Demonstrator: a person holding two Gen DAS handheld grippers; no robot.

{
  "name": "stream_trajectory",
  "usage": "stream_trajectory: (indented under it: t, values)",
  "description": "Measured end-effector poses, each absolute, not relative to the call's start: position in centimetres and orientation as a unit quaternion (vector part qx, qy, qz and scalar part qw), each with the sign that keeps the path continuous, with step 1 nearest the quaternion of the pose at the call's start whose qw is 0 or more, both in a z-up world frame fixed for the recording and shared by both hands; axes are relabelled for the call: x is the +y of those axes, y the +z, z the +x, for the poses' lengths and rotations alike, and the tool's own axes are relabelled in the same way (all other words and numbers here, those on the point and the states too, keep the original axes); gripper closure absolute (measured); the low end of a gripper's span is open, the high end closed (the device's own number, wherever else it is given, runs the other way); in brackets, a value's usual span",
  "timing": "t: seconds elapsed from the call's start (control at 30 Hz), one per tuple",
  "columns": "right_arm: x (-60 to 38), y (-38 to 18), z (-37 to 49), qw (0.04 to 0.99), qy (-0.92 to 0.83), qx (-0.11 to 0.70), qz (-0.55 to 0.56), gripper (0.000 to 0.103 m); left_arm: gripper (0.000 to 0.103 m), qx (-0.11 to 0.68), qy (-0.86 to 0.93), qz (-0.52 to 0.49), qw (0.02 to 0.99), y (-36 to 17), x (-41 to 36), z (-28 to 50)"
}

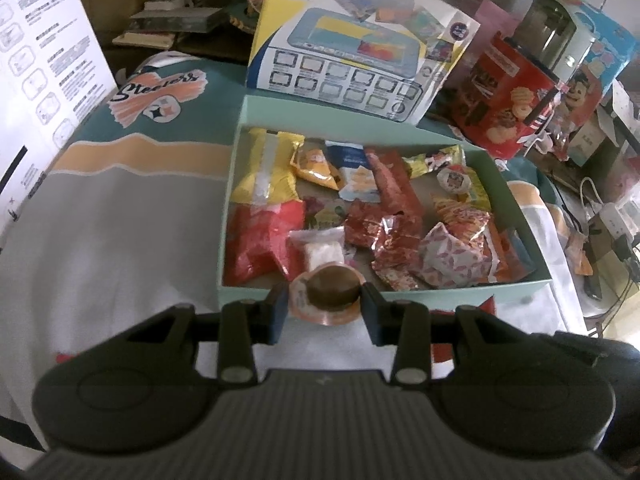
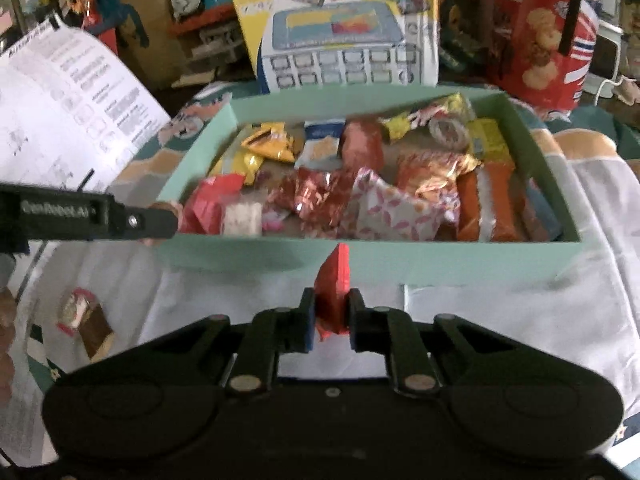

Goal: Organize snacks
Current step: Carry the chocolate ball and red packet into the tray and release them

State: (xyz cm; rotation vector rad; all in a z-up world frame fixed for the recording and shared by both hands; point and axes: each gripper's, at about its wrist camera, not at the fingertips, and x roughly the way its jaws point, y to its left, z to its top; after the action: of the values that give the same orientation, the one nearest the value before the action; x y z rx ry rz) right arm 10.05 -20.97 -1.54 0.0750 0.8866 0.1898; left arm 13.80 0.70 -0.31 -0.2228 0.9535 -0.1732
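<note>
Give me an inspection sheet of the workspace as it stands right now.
Surface: white-and-teal printed cloth, rumpled.
Job's things: mint-green cardboard box full of wrapped snacks; one brown-and-white packet outside it on the cloth.
Clutter: toy tablet carton, red biscuit tin, printed instruction sheet.
Grippers: left gripper shut on a round brown snack cup; right gripper shut on a small red packet.
Cables: white cord and power strip at the right edge.
Surroundings: crowded shelves, toy train behind.
</note>
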Motion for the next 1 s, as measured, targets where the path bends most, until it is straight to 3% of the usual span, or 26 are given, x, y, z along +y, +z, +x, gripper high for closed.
stream_trajectory:
  t: [0.33, 0.67, 0.7, 0.73, 0.8, 0.83, 0.9, 1.0]
  values:
    - [-25.1, 3.3, 14.9, 0.924, 0.070, 0.366, 0.091, 0.088, 0.065, 0.441, -0.115, -0.071, 0.887, 0.9, -2.8, 17.8]
    - [-29.6, 1.6, 24.8, 0.904, 0.078, 0.376, 0.190, 0.088, 0.064, 0.439, -0.132, -0.033, 0.888, 0.2, -8.3, 25.9]
    - [-29.9, 1.2, 25.6, 0.901, 0.080, 0.378, 0.197, 0.084, 0.059, 0.441, -0.130, -0.033, 0.887, 0.0, -8.8, 26.5]
    - [-30.2, 0.9, 26.2, 0.900, 0.076, 0.379, 0.200, 0.079, 0.039, 0.445, -0.126, -0.031, 0.886, -0.3, -9.3, 27.2]
    - [-30.6, 0.5, 26.8, 0.905, 0.056, 0.372, 0.200, 0.041, 0.015, 0.446, -0.113, -0.023, 0.888, -0.8, -9.9, 27.9]
    - [-30.8, 0.3, 26.7, 0.907, 0.049, 0.368, 0.200, 0.026, 0.012, 0.441, -0.105, -0.016, 0.891, -1.0, -10.1, 27.9]
    - [-31.2, 0.1, 26.4, 0.909, 0.044, 0.362, 0.201, 0.011, 0.010, 0.444, -0.101, -0.009, 0.890, -1.4, -10.1, 28.0]
    - [-31.1, -0.3, 25.8, 0.914, 0.035, 0.361, 0.181, 0.000, 0.008, 0.457, -0.096, -0.016, 0.884, -2.1, -9.6, 27.8]
